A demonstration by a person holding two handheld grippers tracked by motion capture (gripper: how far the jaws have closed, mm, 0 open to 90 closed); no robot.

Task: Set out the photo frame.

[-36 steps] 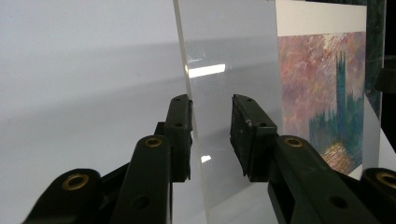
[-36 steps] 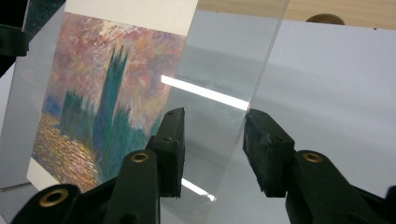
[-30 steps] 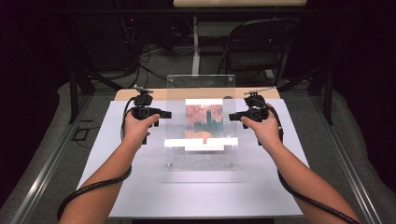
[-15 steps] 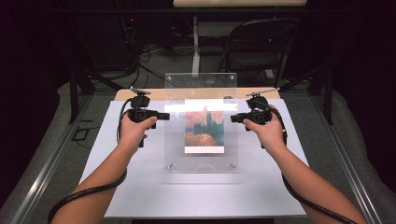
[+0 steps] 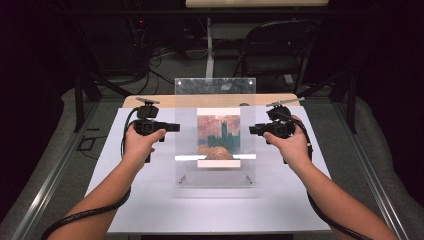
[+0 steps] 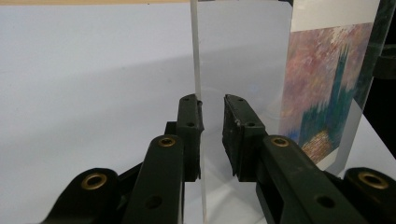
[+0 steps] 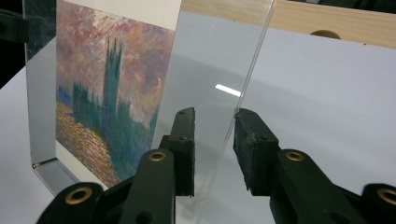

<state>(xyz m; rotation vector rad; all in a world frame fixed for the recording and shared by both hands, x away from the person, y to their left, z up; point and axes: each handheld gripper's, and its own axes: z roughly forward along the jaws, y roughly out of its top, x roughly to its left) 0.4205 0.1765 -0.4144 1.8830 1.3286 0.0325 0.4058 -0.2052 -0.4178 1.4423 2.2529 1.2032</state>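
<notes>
From the high view, the clear acrylic frame stands upright mid-table between the left gripper and the right gripper. In the left gripper view, closing jaws straddle the frame's edge, one pad touching. In the right gripper view, closing jaws bracket the opposite edge, not pinching.

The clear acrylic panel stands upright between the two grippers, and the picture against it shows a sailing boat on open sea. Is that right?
Not quite. The picture shows dark green towers of a building under a pink sky, not a boat at sea; the right gripper view shows it best. The rest holds: the clear acrylic panel stands upright between the left gripper and the right gripper.
</notes>
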